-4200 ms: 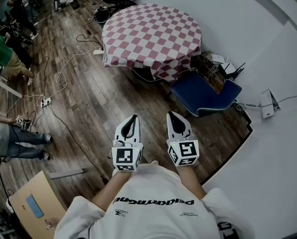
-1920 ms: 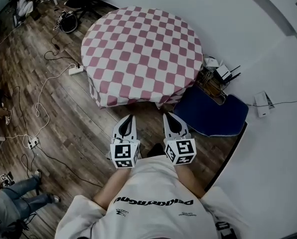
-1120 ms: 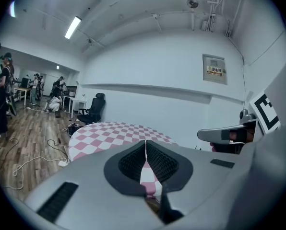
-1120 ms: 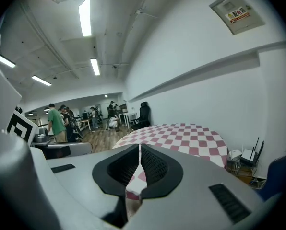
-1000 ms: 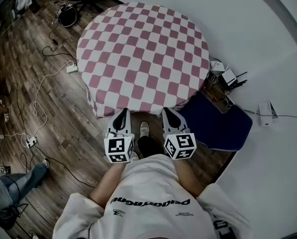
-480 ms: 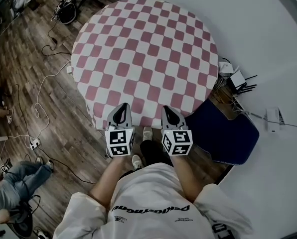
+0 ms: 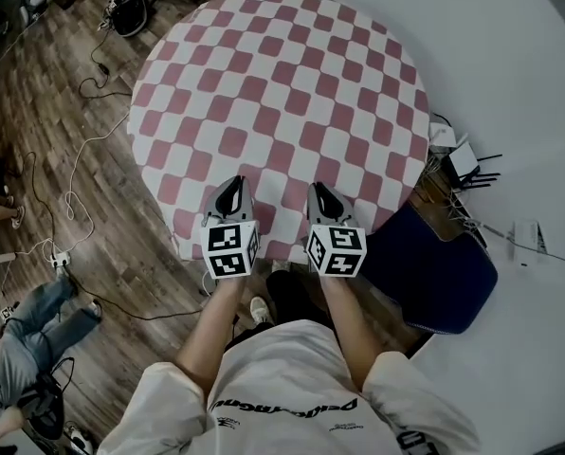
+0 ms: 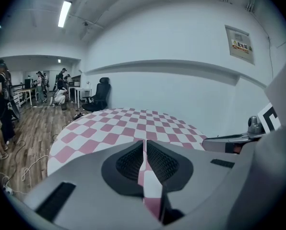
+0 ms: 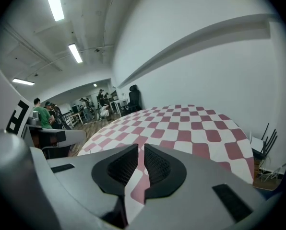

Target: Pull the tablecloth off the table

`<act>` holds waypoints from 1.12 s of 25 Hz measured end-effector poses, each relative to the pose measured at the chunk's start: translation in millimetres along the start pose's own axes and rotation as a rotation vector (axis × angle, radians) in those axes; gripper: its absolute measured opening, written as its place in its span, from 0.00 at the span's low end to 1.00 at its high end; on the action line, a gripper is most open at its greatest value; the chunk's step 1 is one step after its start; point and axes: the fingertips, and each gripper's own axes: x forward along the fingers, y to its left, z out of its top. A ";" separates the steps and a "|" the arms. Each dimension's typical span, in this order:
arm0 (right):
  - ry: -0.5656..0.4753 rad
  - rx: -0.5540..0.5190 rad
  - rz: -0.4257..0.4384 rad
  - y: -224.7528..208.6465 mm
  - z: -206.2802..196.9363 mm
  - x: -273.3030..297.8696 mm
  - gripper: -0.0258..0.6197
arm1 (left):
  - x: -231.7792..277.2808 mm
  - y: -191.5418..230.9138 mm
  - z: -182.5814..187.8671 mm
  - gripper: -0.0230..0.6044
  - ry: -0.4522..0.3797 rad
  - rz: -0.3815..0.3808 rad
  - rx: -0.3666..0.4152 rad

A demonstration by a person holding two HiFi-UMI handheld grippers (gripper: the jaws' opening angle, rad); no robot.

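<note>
Fingers [image 8: 131,161] of the left gripper [image 8: 145,145] are clenched together with only a hairline slit between the ribbed pads, and nothing is caught in it; the checks seen through the slit belong to the cloth lying beyond. On the right gripper [image 9: 139,150] the fingers [image 9: 158,166] are likewise closed to a thin gap and hold nothing. From the head view the left gripper [image 7: 232,186] and the right gripper [image 7: 320,192] sit side by side, a little apart, both pointing forward with their tips over the near edge of the tablecloth [image 7: 282,93]; whether the tips touch the fabric cannot be told. The red-and-white checked tablecloth lies spread flat over the round desk, covering its whole top, with its hem hanging down the near side. The person's bare forearms run back from the marker cubes to a white shirt [image 7: 292,396]. To the right of the desk a dark blue seat [image 7: 439,278] stands near the white wall [image 7: 519,112]. To the left, cables [image 7: 79,164] trail over the wooden floor [image 7: 140,254], where a bystander in jeans [image 7: 27,335] is at the lower left corner.
</note>
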 end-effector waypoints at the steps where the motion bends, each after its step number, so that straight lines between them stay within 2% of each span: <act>1: 0.004 0.002 0.000 -2.2 0.3 7.5 0.13 | 7.9 2.4 1.1 0.07 0.002 0.003 0.000; 3: 0.016 -0.001 0.001 -6.7 0.6 22.5 0.16 | 23.7 7.4 1.5 0.08 0.012 0.010 0.004; 7: 0.057 0.000 0.004 -17.7 -0.8 54.5 0.24 | 56.0 19.8 -1.7 0.22 0.035 0.026 0.008; 10: 0.084 0.013 0.008 -28.2 -2.5 76.1 0.31 | 78.4 28.1 -5.0 0.24 0.050 0.042 0.007; 14: 0.141 0.013 0.027 -41.5 -6.3 101.0 0.42 | 107.7 29.0 -13.1 0.32 0.108 0.013 0.010; 22: 0.168 0.014 0.002 -68.3 0.7 151.3 0.48 | 161.7 40.8 -17.6 0.43 0.159 -0.020 0.062; 28: 0.187 0.004 -0.003 -84.4 12.2 191.4 0.49 | 202.5 54.2 -5.8 0.47 0.155 -0.012 0.073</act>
